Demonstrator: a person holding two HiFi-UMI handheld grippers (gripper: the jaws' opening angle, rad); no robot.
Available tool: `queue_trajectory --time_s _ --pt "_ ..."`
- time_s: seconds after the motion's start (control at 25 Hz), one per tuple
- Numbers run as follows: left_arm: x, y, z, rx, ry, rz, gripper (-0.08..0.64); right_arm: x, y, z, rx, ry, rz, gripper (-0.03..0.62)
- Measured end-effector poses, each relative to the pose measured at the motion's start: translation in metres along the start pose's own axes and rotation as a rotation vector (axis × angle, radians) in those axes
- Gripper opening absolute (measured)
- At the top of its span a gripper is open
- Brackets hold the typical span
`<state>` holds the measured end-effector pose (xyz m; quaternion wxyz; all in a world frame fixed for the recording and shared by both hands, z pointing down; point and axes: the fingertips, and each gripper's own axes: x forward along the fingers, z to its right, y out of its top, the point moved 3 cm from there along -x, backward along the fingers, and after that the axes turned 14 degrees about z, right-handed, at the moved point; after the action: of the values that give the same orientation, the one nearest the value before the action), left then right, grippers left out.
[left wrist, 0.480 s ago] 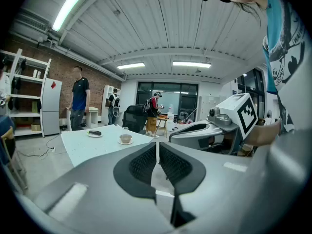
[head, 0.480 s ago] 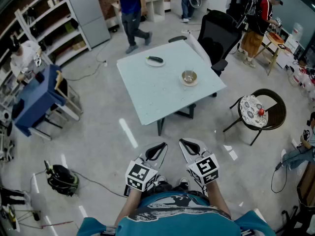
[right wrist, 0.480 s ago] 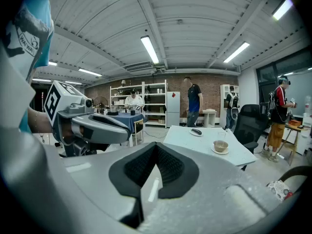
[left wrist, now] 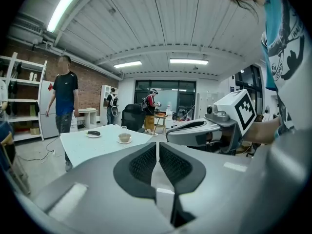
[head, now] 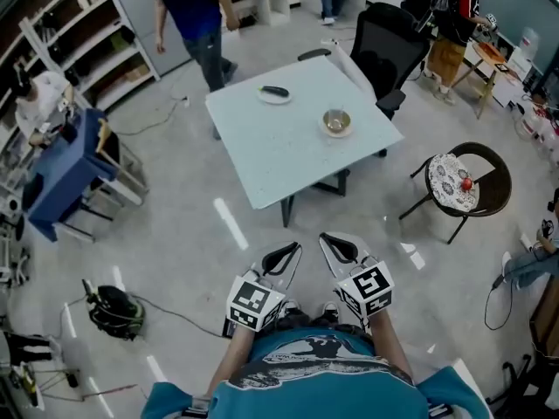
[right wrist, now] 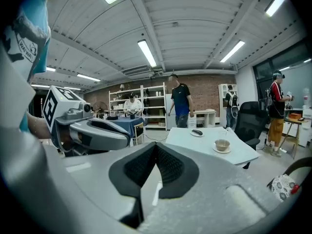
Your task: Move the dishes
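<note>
Left claw (head: 281,260) and right claw (head: 339,250), closed and empty, well short of the pale surface (head: 262,160).
Each gripper view shows its jaws pressed together; only the head view shows the floor (head: 175,260) beneath them. A plate (head: 265,98) by the surface's far left edge holds a dark long item (head: 274,91); a bowl (head: 336,122) sits by the far right edge.

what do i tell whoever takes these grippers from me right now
Left gripper: shut, empty.
Right gripper: shut, empty.
Both are held close to the body, short of the table.
On the table: a plate with a dark item on it, and a bowl, set apart.
Done: no dish picked up.
Left: walk up and move the dishes.
</note>
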<state>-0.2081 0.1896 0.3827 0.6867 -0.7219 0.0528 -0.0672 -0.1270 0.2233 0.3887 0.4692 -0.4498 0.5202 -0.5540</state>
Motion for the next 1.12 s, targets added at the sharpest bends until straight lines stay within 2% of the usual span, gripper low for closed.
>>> queue_trajectory --time_s 0.32,0.64,1.12 --pt "-0.011 -0.003 -0.001 0.007 -0.010 -0.016 0.034 0.005 -0.003 -0.006 0.052 -0.010 0.010 0.002" --pt "-0.023 0.000 -0.015 0.018 -0.035 -0.009 0.034 0.021 -0.005 -0.021 0.048 -0.016 0.007 0.002" --pt "-0.041 -0.008 -0.012 -0.004 -0.124 -0.013 0.034 0.002 -0.016 -0.043 0.058 -0.119 -0.050 0.002"
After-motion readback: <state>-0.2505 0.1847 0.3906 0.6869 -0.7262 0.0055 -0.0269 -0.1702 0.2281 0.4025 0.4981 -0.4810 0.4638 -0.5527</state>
